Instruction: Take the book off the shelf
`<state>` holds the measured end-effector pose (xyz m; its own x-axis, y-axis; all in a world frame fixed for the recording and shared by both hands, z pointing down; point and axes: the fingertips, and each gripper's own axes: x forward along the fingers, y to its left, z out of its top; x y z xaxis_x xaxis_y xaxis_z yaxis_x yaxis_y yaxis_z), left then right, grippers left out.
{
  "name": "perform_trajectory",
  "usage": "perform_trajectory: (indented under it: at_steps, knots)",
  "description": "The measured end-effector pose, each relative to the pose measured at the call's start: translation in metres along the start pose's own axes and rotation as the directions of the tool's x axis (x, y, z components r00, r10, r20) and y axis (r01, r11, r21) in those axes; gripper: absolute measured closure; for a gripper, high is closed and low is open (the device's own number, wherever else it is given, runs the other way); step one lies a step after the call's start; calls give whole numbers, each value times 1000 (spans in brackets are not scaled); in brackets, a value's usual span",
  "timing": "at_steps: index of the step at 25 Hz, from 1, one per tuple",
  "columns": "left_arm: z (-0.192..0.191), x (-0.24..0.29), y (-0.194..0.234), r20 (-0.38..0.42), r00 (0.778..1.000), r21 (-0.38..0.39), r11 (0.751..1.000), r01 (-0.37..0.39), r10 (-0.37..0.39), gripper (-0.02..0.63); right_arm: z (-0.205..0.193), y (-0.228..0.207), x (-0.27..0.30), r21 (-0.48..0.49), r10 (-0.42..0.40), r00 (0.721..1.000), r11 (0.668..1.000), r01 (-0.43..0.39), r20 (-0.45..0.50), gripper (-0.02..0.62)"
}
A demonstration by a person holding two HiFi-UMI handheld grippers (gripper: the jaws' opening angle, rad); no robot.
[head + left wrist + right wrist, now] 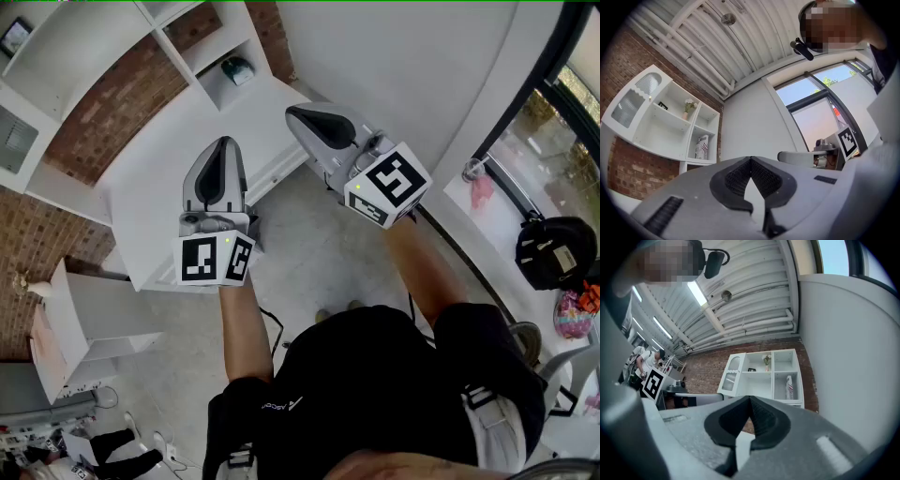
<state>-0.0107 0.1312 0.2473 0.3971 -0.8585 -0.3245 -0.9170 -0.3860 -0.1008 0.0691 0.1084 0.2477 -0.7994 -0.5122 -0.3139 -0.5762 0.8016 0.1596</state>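
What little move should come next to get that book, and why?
Probably carry the right gripper closer to the book. The book stands upright in the lower right compartment of the white shelf, far off across the room, and the gripper is shut with nothing in it.

Daylight fills the room, bright and even. In the head view it enters through the window (pixel 548 141) at right; the white shelf unit (pixel 141 122) looks nearly washed out, and shadows on the floor (pixel 309 267) are soft and faint. The 2 gripper views are fisheye, with straight lines bowed and black vignetting at the corners. A ceiling strip light (pixel 697 293) glows in the right gripper view. The left gripper (pixel 751 160) and right gripper (pixel 750 400) sit close to the lens, slightly soft.
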Motion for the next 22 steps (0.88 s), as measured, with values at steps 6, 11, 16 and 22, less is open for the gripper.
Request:
perform_trajectory:
  at_steps: [6,11,16,22]
  knots:
    - [0,6,-7,-1,1000,7,1000,-6,6,609,1,-7,-6,18,9,1000,1000,-9,8,595]
    - [-3,17,-15,-7,1000,22,1000,-19,19,609,4,-21,-12,25,26,999,999,-26,21,595]
    - [-4,31,-18,-11,999,39,999,-35,36,609,10,-39,-11,42,51,998,998,-52,37,595]
    - [-9,50,-7,-8,998,60,996,-60,61,609,3,-64,7,75,61,998,995,-63,35,595]
